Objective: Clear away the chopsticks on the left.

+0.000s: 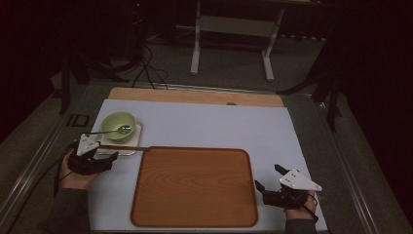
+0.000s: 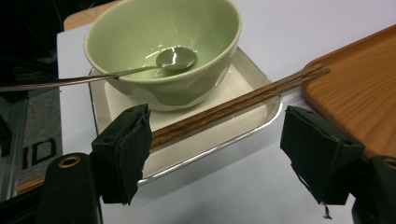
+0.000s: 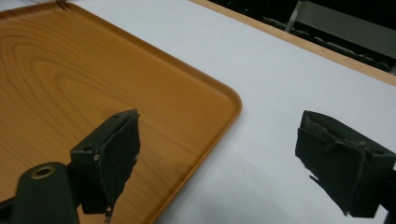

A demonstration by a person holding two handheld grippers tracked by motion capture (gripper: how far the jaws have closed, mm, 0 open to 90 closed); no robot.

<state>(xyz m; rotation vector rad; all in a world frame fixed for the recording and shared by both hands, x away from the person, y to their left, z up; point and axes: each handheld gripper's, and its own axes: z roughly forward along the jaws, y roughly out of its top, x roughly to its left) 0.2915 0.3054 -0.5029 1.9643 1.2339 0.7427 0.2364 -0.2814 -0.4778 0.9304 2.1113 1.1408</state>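
A pale green bowl (image 1: 119,123) (image 2: 163,51) stands on a small metal tray (image 1: 127,149) (image 2: 224,137), with a metal spoon (image 1: 117,130) (image 2: 175,58) resting in it, handle to the left. A pair of dark wooden chopsticks (image 1: 124,146) (image 2: 233,105) lies across that tray, tips on the rim of the large wooden tray (image 1: 195,187) (image 2: 359,93) (image 3: 93,79). My left gripper (image 1: 108,150) (image 2: 219,154) is open just in front of the small tray, its left jaw close to the chopsticks. My right gripper (image 1: 267,176) (image 3: 215,158) is open and holds nothing, over the wooden tray's right edge.
A white mat (image 1: 219,126) (image 3: 303,79) covers the table, with a wooden strip (image 1: 195,96) along its far edge. Beyond the table stand a white frame (image 1: 231,29) and cables (image 1: 146,68) on a dark floor.
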